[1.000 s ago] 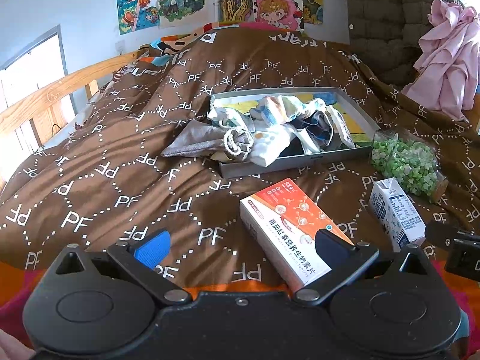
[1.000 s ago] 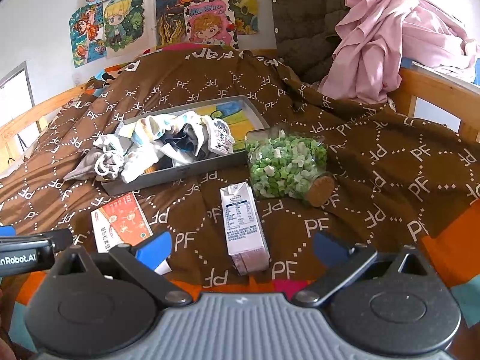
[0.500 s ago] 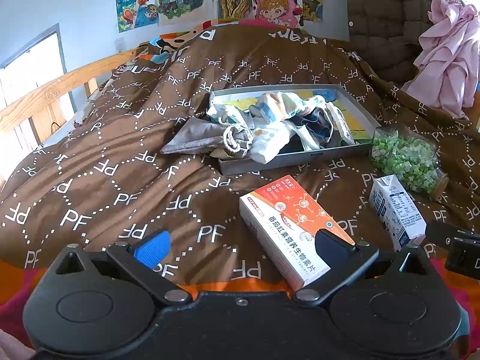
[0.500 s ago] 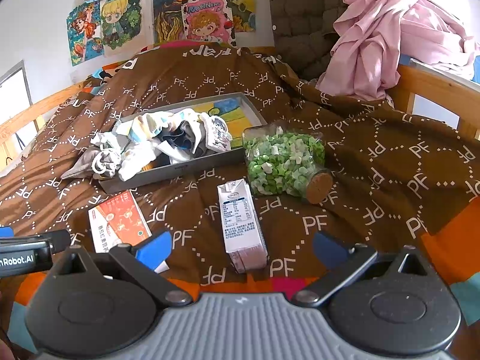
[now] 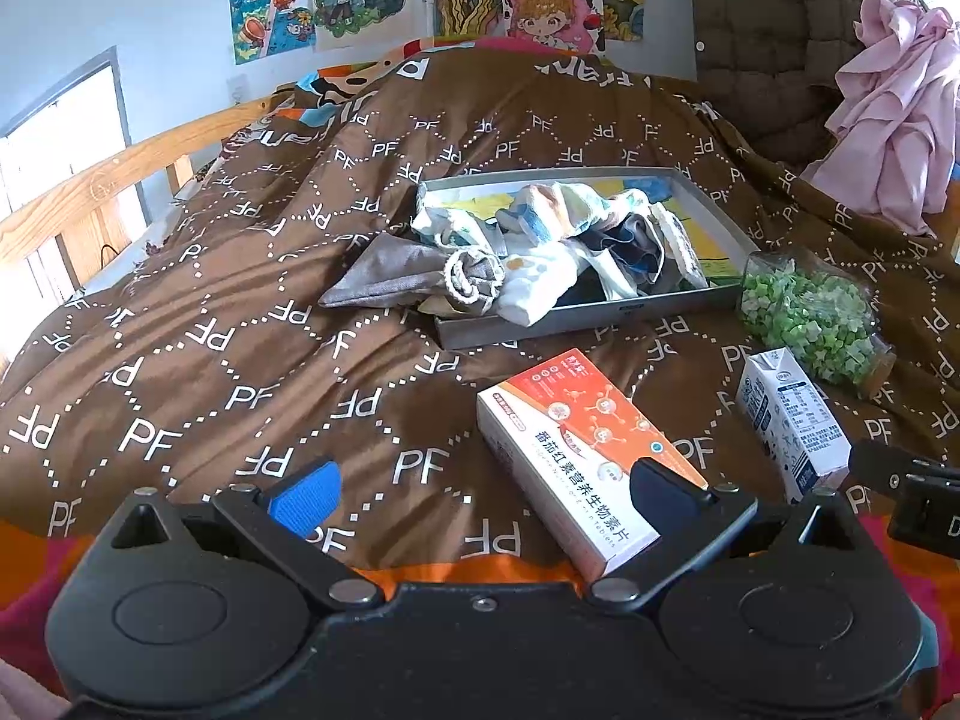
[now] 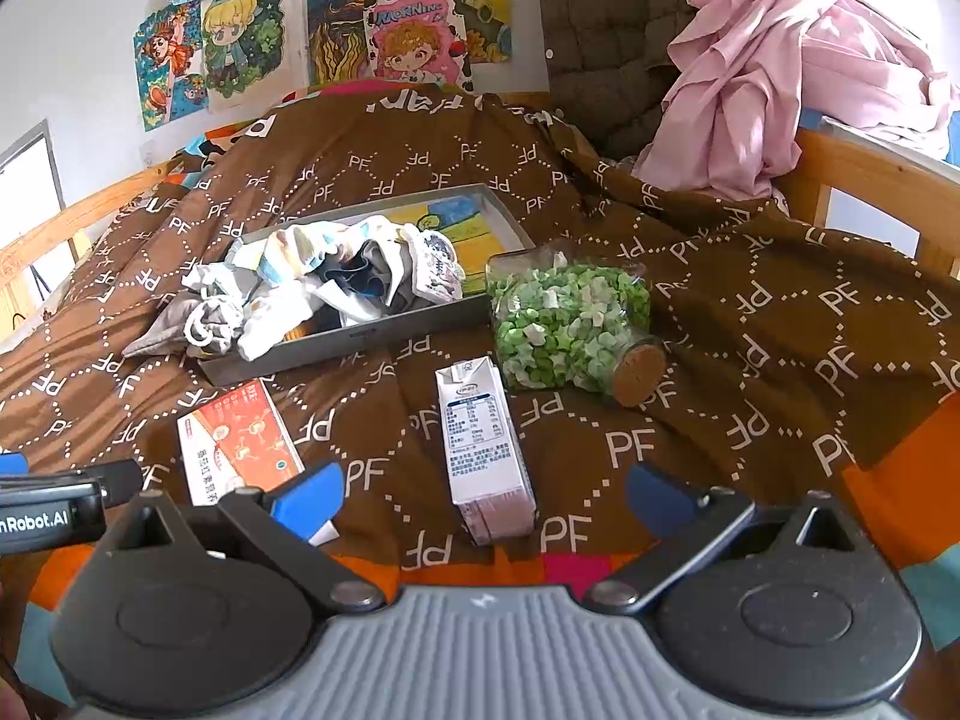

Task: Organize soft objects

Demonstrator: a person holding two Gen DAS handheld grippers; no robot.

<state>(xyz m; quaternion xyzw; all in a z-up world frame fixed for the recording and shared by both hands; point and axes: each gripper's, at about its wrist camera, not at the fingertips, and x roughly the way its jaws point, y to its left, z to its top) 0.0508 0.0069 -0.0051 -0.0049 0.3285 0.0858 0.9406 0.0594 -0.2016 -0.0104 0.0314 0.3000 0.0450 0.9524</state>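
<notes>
A pile of soft cloths and socks (image 5: 558, 252) lies in a grey tray (image 5: 588, 315) on the brown bedspread, far ahead of both grippers. A grey cloth (image 5: 390, 276) hangs out over the tray's left edge. The pile also shows in the right wrist view (image 6: 336, 282), in the same tray (image 6: 360, 339). My left gripper (image 5: 480, 489) is open and empty, low near the bed's front edge. My right gripper (image 6: 483, 495) is open and empty, just behind a milk carton.
An orange-and-white medicine box (image 5: 576, 456) lies by my left gripper's right finger. A small milk carton (image 6: 480, 438) and a corked jar of green pieces (image 6: 570, 330) lie right of it. Pink clothes (image 6: 780, 72) hang on the wooden bed rail at right.
Both grippers have drawn back slightly from the tray, which looks a little farther away. Both stay open and empty. Nothing on the bed has moved.
</notes>
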